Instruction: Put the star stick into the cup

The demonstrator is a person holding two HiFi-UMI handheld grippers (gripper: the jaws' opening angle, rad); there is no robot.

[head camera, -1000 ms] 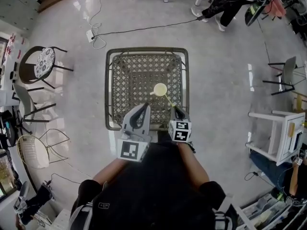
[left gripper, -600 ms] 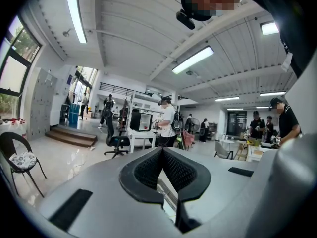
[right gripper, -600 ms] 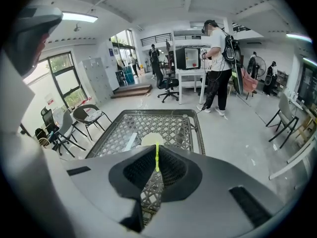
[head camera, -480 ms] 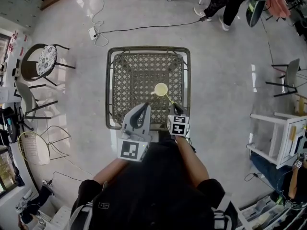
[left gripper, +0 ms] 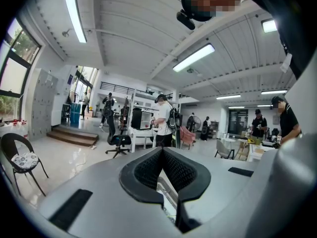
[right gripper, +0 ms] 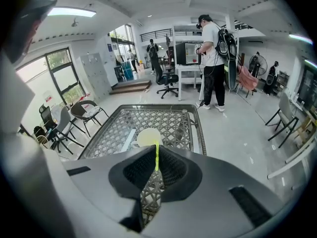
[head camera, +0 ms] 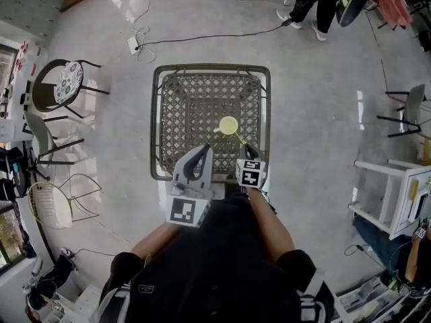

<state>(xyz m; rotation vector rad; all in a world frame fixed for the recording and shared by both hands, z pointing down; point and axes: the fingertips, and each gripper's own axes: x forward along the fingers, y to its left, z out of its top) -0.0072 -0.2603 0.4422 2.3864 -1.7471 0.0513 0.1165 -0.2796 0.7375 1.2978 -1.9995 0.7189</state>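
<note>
Head view, table: lattice top, with the cup upright near its middle.
Head view, star stick: thin and yellow-green, reaching from the cup's near-right rim to the right gripper.
Head view, left gripper: over the table's near edge, left of the right gripper, apart from the cup.
Left gripper view, claw: tips pressed together, nothing between them.
Right gripper view, claw: pinching the star stick, with the cup just beyond it on the far side.

Left gripper, right gripper: fingers together.
</note>
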